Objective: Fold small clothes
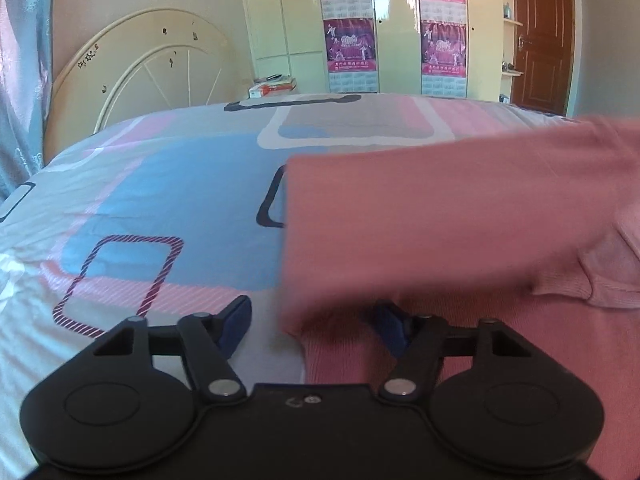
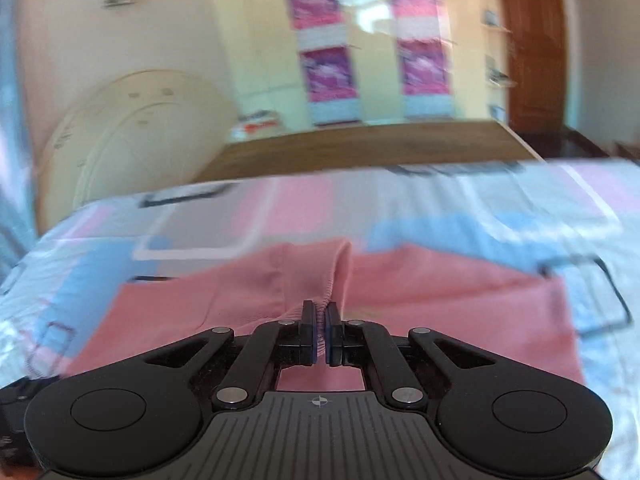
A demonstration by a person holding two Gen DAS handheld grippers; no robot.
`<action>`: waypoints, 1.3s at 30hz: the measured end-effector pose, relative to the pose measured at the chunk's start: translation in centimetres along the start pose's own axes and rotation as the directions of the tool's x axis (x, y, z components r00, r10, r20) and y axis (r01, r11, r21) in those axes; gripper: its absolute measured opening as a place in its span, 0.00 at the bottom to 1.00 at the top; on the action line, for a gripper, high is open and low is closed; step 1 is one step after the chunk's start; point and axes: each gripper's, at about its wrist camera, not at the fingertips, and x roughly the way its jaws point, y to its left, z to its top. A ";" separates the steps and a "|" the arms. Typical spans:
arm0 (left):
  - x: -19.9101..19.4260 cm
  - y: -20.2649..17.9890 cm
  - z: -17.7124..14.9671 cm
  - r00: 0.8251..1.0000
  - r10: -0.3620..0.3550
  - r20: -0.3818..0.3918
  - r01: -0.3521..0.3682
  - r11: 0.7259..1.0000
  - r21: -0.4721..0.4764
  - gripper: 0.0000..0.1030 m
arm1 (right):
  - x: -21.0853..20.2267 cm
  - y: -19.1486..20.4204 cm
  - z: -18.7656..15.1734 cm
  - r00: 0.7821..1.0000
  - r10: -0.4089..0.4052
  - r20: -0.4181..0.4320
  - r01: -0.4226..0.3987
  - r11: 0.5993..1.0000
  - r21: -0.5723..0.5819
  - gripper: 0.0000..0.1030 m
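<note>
The pink garment (image 2: pixel 420 300) is lying spread on the bed sheet (image 1: pixel 160 184), on the side away from the cream headboard (image 1: pixel 132 64). The right gripper (image 2: pixel 321 316) is pinching a ribbed edge of the garment, its jaws clenched on the fabric, which is rising in a fold beyond them. The left gripper (image 1: pixel 316 326) is hanging with jaws apart at the garment's edge nearest the headboard, grasping nothing, one finger over bare sheet, the other over pink cloth.

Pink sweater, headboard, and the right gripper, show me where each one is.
Pink sweater (image 1: pixel 460 216): left wrist view, on the raised blurred sleeve.
Headboard (image 1: pixel 152 60): left wrist view, on its cream arched panel.
Right gripper (image 2: pixel 321 322): right wrist view, between fingertips pinching the sweater's ribbed edge.
</note>
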 end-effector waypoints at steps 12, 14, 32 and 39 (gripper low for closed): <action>0.0 1.9 -0.5 0.995 -0.104 -0.007 0.103 0.991 -0.079 0.09 | 1.9 -4.1 -4.0 0.982 -0.108 -0.154 0.113 0.993 0.025 0.03; -0.2 2.6 -0.1 0.991 -0.132 -0.032 0.128 0.985 -0.115 0.11 | 1.3 -4.5 -4.0 0.986 -0.085 -0.143 0.093 0.994 0.054 0.03; 1.3 0.7 5.8 0.962 -0.272 -0.031 0.257 0.936 -0.239 0.41 | 3.0 -3.5 -3.7 0.982 -0.008 -0.187 0.026 0.995 0.092 0.08; 5.3 -1.3 7.1 0.961 -0.267 -0.066 0.247 0.943 -0.221 0.42 | 2.2 -5.4 -4.9 0.971 -0.075 -0.227 0.094 0.993 0.077 0.07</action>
